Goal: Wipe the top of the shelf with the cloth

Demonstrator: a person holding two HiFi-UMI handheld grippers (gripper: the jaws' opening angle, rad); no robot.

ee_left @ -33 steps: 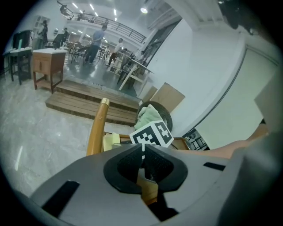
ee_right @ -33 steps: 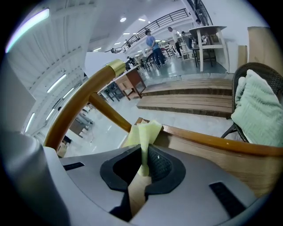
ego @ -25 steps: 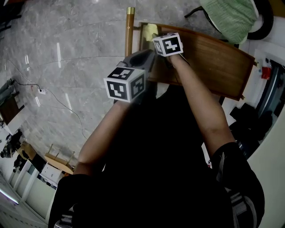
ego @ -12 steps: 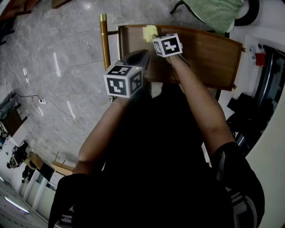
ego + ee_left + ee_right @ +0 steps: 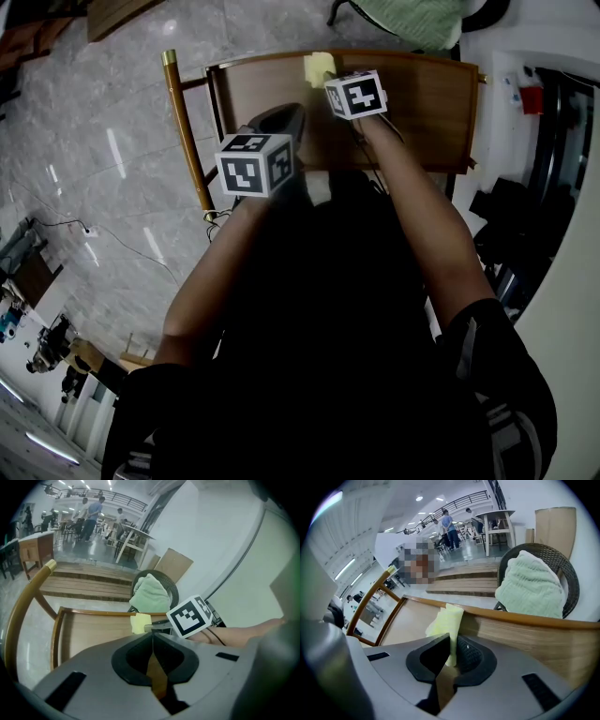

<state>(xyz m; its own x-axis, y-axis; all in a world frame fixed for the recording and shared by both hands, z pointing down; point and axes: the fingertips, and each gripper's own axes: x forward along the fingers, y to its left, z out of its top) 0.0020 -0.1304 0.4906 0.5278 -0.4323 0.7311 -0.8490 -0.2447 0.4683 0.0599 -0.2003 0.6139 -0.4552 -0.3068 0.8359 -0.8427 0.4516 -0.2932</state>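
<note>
Yellow cloth is pinched between the jaws of the right gripper, over the wooden shelf top. Beside it hangs the left gripper, jaws pressed together on nothing.

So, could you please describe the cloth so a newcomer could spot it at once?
Find the wooden shelf; at its far rim, the right gripper pinches a small cloth. It is pale yellow, unlike the larger green towel on the chair behind.
</note>
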